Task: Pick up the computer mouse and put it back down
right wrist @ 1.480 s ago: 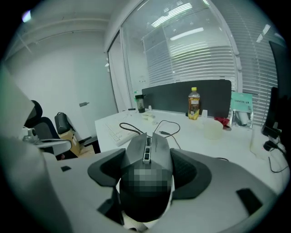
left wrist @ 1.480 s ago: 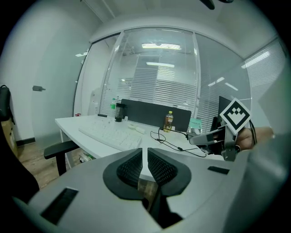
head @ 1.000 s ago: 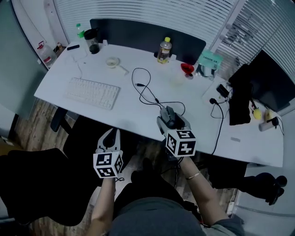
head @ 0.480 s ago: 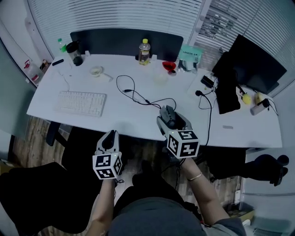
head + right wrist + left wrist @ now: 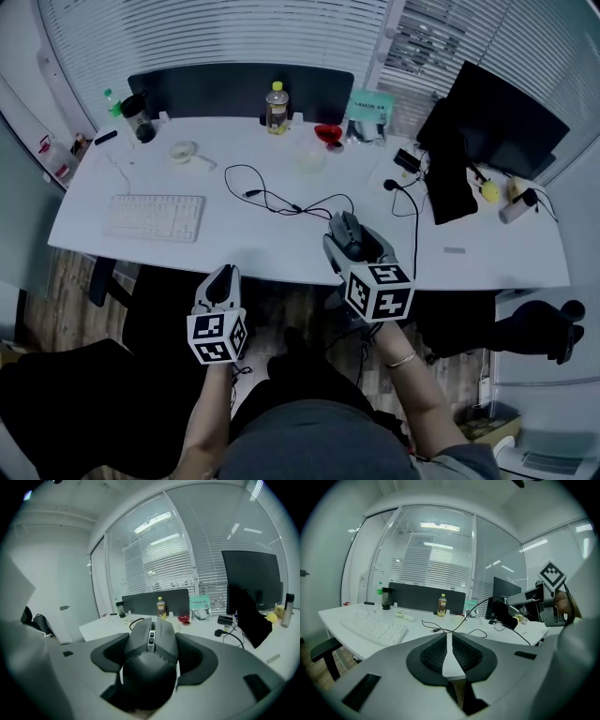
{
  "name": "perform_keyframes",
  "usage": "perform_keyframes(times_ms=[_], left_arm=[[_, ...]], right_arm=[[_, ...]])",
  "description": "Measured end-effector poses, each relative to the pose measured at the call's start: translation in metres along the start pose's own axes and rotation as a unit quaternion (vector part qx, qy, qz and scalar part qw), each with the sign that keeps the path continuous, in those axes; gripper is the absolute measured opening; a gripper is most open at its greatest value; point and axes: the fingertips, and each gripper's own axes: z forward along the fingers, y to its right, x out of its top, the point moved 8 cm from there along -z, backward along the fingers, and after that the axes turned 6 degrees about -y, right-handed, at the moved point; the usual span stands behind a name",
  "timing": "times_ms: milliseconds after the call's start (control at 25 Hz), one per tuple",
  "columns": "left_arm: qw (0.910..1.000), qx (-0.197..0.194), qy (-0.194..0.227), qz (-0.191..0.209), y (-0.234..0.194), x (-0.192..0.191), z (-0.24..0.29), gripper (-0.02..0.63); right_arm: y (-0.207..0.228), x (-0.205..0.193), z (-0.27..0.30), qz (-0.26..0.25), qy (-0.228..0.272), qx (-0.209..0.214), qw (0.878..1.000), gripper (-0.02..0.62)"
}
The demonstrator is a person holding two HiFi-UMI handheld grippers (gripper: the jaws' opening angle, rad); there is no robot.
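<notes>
Right gripper (image 5: 353,242) is clamped on the mouse (image 5: 151,652), holding it in the air over the desk's (image 5: 262,234) front edge. Left gripper (image 5: 222,280) has its 2 jaws pressed together, nothing in them.

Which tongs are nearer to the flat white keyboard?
Left. The left tongs hover off the front right corner of the white keyboard; the right tongs, gripping a dark grey computer mouse, are farther right.

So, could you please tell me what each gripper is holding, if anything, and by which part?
The right gripper holds the computer mouse by its two sides, mid-body. The left gripper holds nothing; its jaws are together.
</notes>
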Motion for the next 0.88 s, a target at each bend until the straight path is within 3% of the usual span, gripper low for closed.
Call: perform_keyframes(times_ms=[480,880], left_arm=[[0.9999,-0.011,-0.002,0.003,0.011,0.001,0.009,0.038],[0.9999,-0.003,-0.010,-0.006,0.009,-0.003,0.016,0.038]], right_arm=[[0.018,-0.002,-0.009,0.004,0.000,-0.017,1.000,0.305],[0.032,-0.025,0.021,0.010,-0.057,-0.022,0.998,0.305]])
